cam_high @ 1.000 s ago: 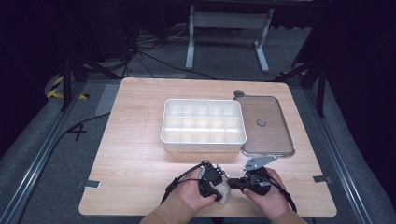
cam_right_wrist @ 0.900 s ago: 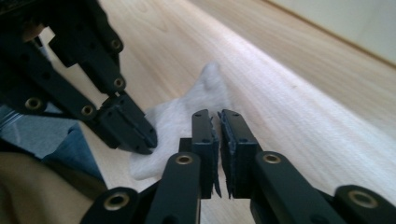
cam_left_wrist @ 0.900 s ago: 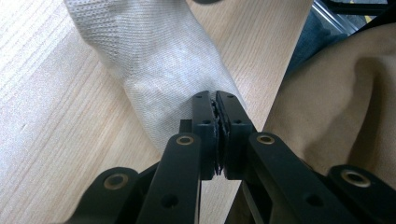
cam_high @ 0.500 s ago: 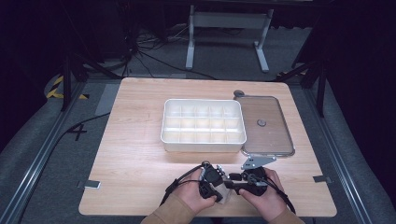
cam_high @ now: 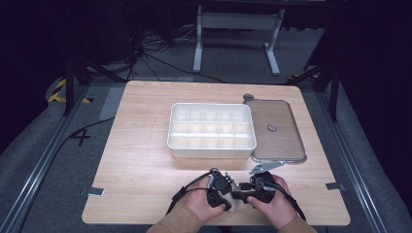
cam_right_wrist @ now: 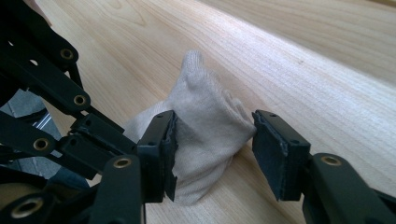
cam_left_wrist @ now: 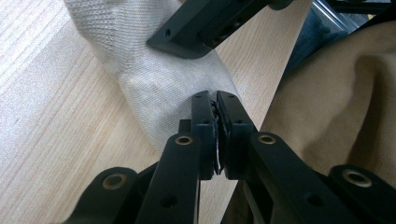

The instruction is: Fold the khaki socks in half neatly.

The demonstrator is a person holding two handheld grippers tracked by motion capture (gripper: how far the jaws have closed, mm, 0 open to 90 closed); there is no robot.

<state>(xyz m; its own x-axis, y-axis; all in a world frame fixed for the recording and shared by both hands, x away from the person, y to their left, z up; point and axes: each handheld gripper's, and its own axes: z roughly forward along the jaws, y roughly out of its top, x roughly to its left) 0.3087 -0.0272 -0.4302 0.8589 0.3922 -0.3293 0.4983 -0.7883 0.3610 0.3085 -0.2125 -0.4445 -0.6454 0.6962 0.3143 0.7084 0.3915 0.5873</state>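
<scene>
Pale wooden table (cam_high: 145, 160) on grey floor. My left gripper (cam_left_wrist: 215, 135) pinches the beige sock (cam_right_wrist: 205, 126); my right gripper (cam_right_wrist: 212, 154), just opened, straddles it, pads apart.

High view: fixed overhead from the person's side, looking forward and down on the whole counter (cam_high: 145, 145). Left gripper view: rides the gripper, very near, facing the counter's near edge. Right gripper view: equally near, low across the woodgrain. All three share the beige sock (cam_right_wrist: 205, 135) there.
</scene>
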